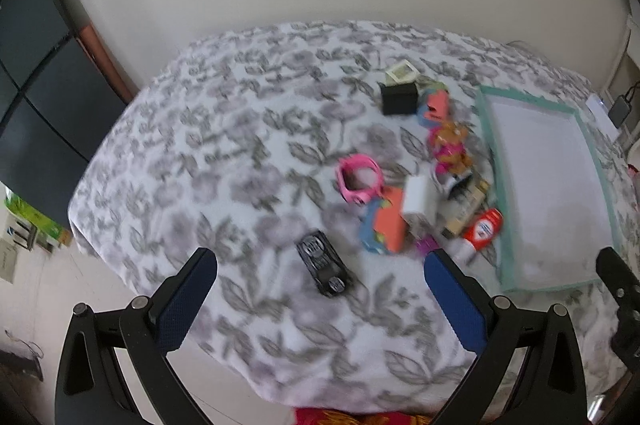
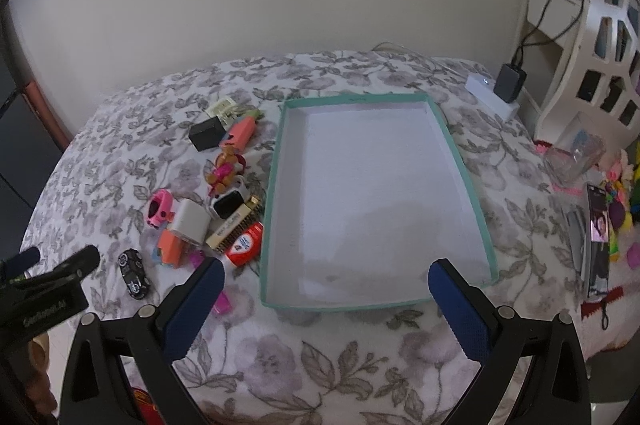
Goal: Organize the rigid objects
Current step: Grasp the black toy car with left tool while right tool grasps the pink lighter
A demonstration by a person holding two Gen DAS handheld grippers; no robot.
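A teal-rimmed white tray [image 2: 275, 161] lies empty on the floral bedspread; it also shows in the left wrist view [image 1: 490, 129]. Left of it lies a cluster of small objects: a black toy car [image 1: 325, 268] [image 2: 135, 274], a pink ring-shaped toy [image 1: 359, 178] [image 2: 160, 212], a white charger [image 1: 419, 201] [image 2: 191, 222], a red-and-white tube [image 1: 483, 228] [image 2: 244, 245], an orange block [image 1: 390, 225], a black box [image 1: 398, 98] [image 2: 208, 133]. My left gripper [image 1: 320, 265] is open above the car. My right gripper [image 2: 326, 275] is open over the tray's near edge.
A floral bedspread [image 1: 240, 129] covers the bed. A white power strip with a black adapter [image 2: 508, 83] sits at the far right. A white shelf [image 2: 608, 37] and toys [image 2: 616, 201] stand to the right. A dark cabinet [image 1: 36, 97] is on the left.
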